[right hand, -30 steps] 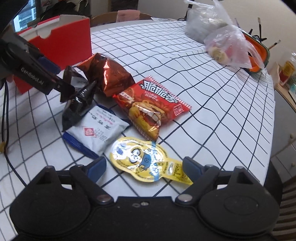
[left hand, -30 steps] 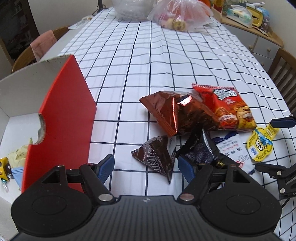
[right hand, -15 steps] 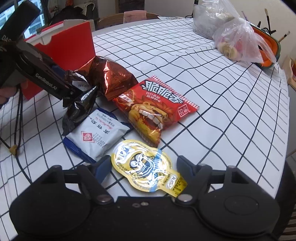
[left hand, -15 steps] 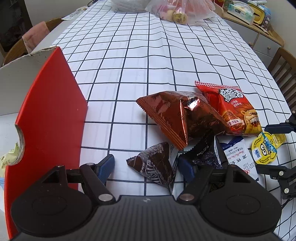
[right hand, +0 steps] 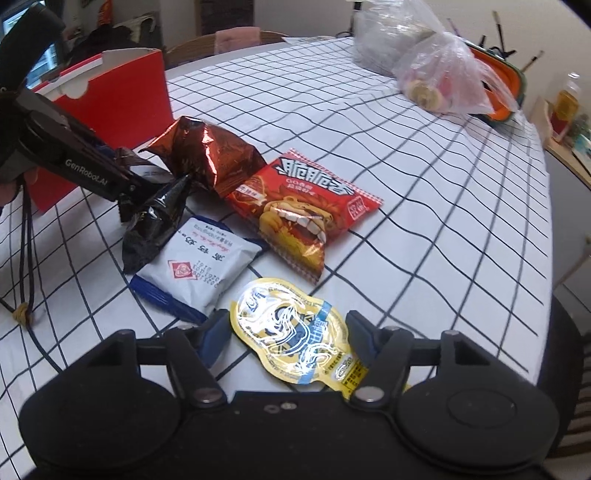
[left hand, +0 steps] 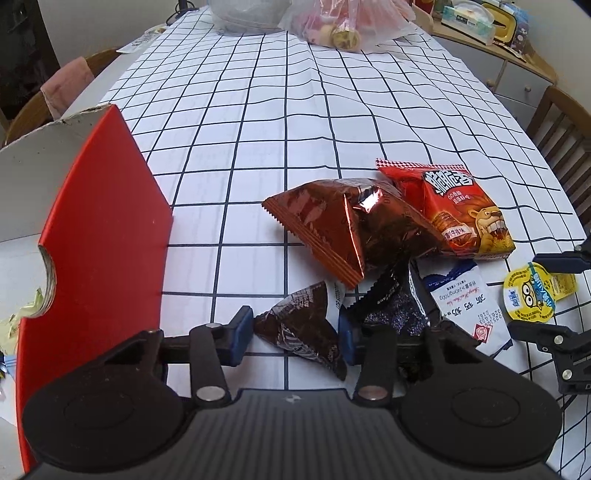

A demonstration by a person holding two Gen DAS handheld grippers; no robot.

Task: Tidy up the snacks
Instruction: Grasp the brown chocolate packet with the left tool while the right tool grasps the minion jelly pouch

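Observation:
Several snacks lie on the checked tablecloth. My left gripper point(left hand: 295, 334) is open, its jaws on either side of a small dark brown triangular packet point(left hand: 301, 330). Beside it lie a black packet point(left hand: 391, 306), a large copper foil bag point(left hand: 343, 229), a red lion bag point(left hand: 454, 210) and a white-and-blue sachet point(left hand: 465, 306). My right gripper point(right hand: 288, 338) is open around a yellow minion jelly cup point(right hand: 291, 332), which also shows in the left wrist view point(left hand: 532, 295). A red cardboard box point(left hand: 103, 229) stands at the left.
Clear plastic bags of food point(left hand: 332, 22) sit at the table's far end, next to an orange container point(right hand: 506, 92). Wooden chairs stand at the right point(left hand: 565, 129) and far left point(left hand: 44, 103). The table edge runs close on the right point(right hand: 550, 258).
My left gripper has moved forward and narrowed around the dark triangular packet. My right gripper has moved forward and narrowed until the yellow jelly cup sits between its jaws.

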